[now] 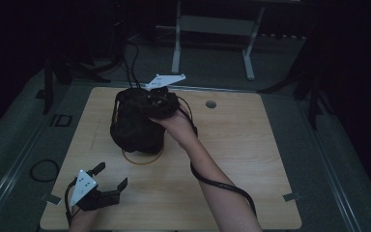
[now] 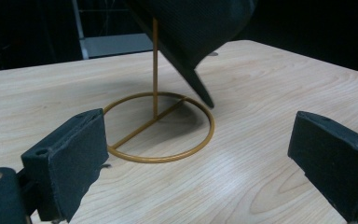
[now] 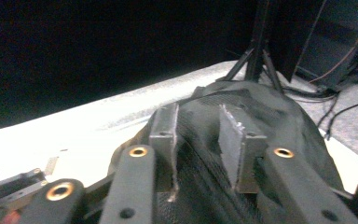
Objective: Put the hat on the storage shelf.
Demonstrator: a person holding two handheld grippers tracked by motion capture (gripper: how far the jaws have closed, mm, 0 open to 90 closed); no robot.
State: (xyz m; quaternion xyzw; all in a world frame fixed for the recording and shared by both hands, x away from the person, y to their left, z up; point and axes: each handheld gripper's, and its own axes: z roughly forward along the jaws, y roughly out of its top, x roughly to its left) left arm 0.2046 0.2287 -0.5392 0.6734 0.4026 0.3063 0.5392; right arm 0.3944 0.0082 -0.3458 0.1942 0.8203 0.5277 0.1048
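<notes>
One black hat [image 1: 136, 126] pinched in right tongs [image 3: 199, 140] above its stand [image 2: 161, 126]; left tongs [image 1: 111, 176] agape, well apart.

The left gripper [image 2: 196, 154] hovers low over a pale wooden table [image 2: 270, 93], its two black jaws spread wide apart with nothing between them. Beyond them stands a thin gold wire stand [image 2: 158, 126] (a ring base with a crossbar and an upright rod). A black hat [image 2: 191, 32] sits tilted on the rod, its brim dipping toward the ring.
</notes>
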